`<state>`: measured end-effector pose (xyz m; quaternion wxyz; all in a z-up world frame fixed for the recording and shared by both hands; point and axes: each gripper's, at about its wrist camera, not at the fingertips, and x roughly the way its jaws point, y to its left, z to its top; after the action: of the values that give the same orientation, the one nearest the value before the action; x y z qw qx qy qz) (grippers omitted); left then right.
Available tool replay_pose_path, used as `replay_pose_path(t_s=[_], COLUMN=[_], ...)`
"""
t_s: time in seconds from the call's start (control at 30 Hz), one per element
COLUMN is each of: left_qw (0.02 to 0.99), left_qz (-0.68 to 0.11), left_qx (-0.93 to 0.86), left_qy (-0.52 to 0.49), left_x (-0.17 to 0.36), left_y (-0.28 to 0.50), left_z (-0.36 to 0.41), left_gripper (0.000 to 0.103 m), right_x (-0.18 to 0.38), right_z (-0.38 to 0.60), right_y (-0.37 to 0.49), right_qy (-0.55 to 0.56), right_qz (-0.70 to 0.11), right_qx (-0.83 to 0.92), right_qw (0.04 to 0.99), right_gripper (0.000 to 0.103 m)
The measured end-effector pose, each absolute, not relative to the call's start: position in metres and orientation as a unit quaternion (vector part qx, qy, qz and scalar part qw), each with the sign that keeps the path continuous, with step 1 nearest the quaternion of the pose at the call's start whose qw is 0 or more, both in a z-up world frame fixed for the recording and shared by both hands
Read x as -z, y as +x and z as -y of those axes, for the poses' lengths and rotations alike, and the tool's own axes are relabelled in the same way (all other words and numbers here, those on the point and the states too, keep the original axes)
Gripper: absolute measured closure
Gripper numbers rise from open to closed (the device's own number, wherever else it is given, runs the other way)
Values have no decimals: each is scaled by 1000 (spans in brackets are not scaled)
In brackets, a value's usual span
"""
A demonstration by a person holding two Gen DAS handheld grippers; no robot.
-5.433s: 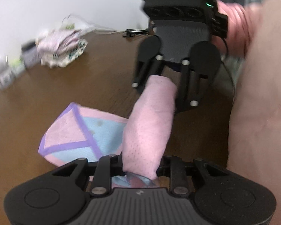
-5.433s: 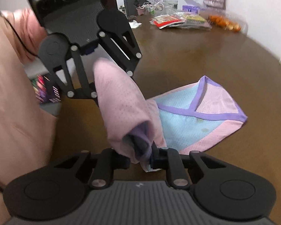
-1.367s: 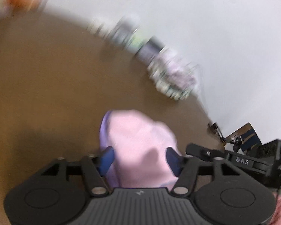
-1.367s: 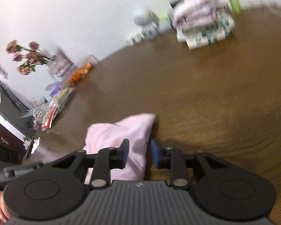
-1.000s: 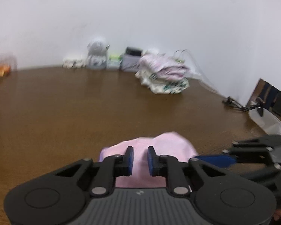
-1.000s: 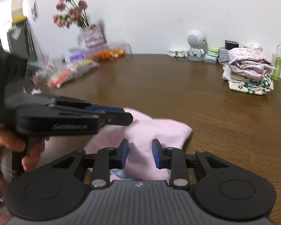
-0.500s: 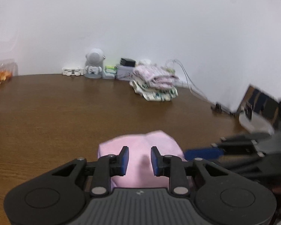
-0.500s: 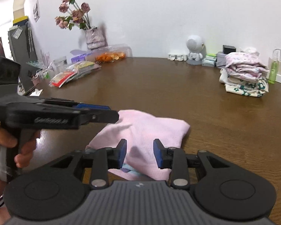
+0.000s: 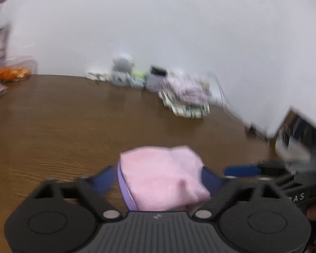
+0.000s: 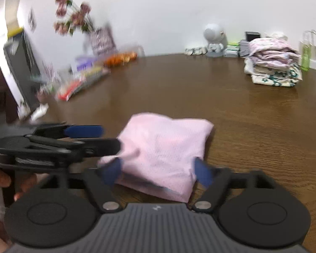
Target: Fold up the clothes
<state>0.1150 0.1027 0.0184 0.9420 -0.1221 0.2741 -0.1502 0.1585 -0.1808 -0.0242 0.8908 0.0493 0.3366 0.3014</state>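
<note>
A folded pink garment (image 9: pixel 162 175) with a purple trim lies on the brown wooden table (image 9: pixel 52 116). My left gripper (image 9: pixel 158 177) is open, its blue-padded fingers either side of the garment's near end. In the right wrist view the same garment (image 10: pixel 164 147) lies flat, and my right gripper (image 10: pixel 158 171) is open with its fingers either side of its near edge. The left gripper also shows in the right wrist view (image 10: pixel 107 139), at the garment's left side. The right gripper shows at the right of the left wrist view (image 9: pixel 240 170).
A stack of folded clothes (image 10: pixel 271 63) stands at the table's back right, also in the left wrist view (image 9: pixel 187 99). A small white robot figure (image 10: pixel 213 37), boxes and a green bottle (image 10: pixel 305 52) line the wall. Snack packets (image 10: pixel 82 80) and flowers (image 10: pixel 73 14) are at the left.
Both grippers have opened wide from nearly shut. The pink garment stays folded on the table. Both views are blurred by motion.
</note>
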Motion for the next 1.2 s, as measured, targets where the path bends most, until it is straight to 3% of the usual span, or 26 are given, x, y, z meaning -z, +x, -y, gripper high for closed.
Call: replay_pose_path(t_s=[0.07,0.3,0.57,0.73,0.9,0.97,1.1,1.2], left_qw=[935,910,900,896,898,897,893,891], left_qz=[-282,-323,-339,-336,-326,-324,-323,-321], left_qx=[140,136,127,106,98,100,108,112], left_qy=[-163,-221,-241,-270,-279,-284,-295,-301], left_x=[-22,-15,-4,-1,-2,-1,3,5], left_y=[113,111,117,121,120,119,116,114], left_z=[-113,-125,-131,-148,-164,-169,-179,-186], left_gripper=[2,2,2,5,18,23,25,25], right_x=[19,25,30,17,22,30,41,46], right_z=[195,229,226,178,102,81,58,53], right_y=[159,156,155,144,118,115,121,123], right_qy=[81,177,164,19,-178,-230,-275,-294], right_qz=[-339,-362,-363,-324,-246,-235,-255,-263], right_qx=[-295,-278,-267,-317,-369,-367,-366,-360], right_qw=[890,872,877,891,878,870,852,845], right_gripper=[0,0,0,0,1,7,35,37])
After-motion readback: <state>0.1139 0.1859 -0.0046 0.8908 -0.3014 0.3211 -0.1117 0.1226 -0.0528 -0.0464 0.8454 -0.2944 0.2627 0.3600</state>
